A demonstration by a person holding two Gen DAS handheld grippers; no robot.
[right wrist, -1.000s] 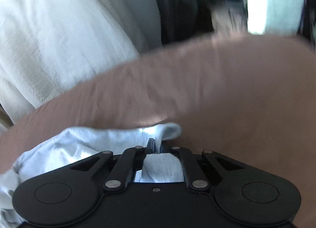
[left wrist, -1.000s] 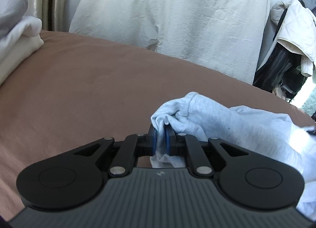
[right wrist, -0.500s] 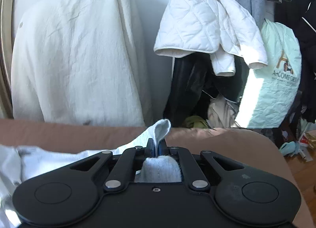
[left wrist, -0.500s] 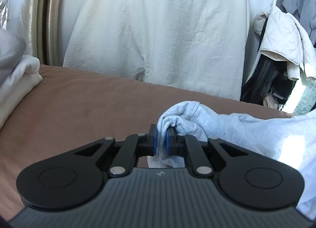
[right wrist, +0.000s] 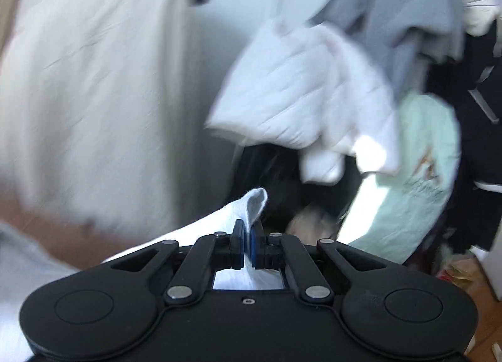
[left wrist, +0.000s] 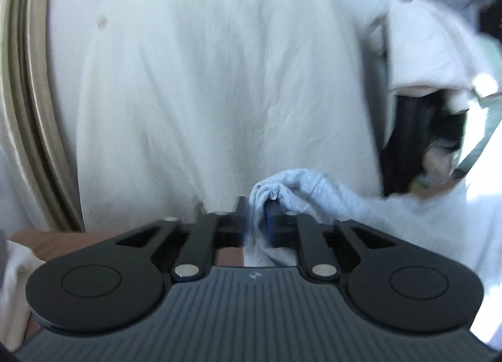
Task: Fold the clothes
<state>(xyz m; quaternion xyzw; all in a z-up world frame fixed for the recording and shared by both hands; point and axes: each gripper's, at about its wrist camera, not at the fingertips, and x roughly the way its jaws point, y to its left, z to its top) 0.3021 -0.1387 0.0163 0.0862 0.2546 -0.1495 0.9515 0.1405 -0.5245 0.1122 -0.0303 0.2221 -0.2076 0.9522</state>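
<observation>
A light grey garment (left wrist: 313,186) hangs lifted between both grippers, above the brown bed (left wrist: 62,239). In the left wrist view my left gripper (left wrist: 256,205) has a bunched fold of the garment between its blue pads. Its jaws are opening, and the cloth still fills the gap and drapes over the right pad. In the right wrist view my right gripper (right wrist: 248,233) pinches a thin edge of the garment (right wrist: 254,202), whose tip sticks up above the pads. Its jaws are opening too, by only a sliver. Both views are motion-blurred.
A large object draped in a white sheet (left wrist: 204,79) stands behind the bed. A white quilted jacket (right wrist: 298,86), grey clothes and a mint bag (right wrist: 408,189) hang at the right. Folded white cloth (left wrist: 15,268) lies at the left bed edge.
Both grippers have risen with the garment, so the bed has dropped to the bottom of both views. The gap between the left pads has widened, and the right pads have parted slightly.
</observation>
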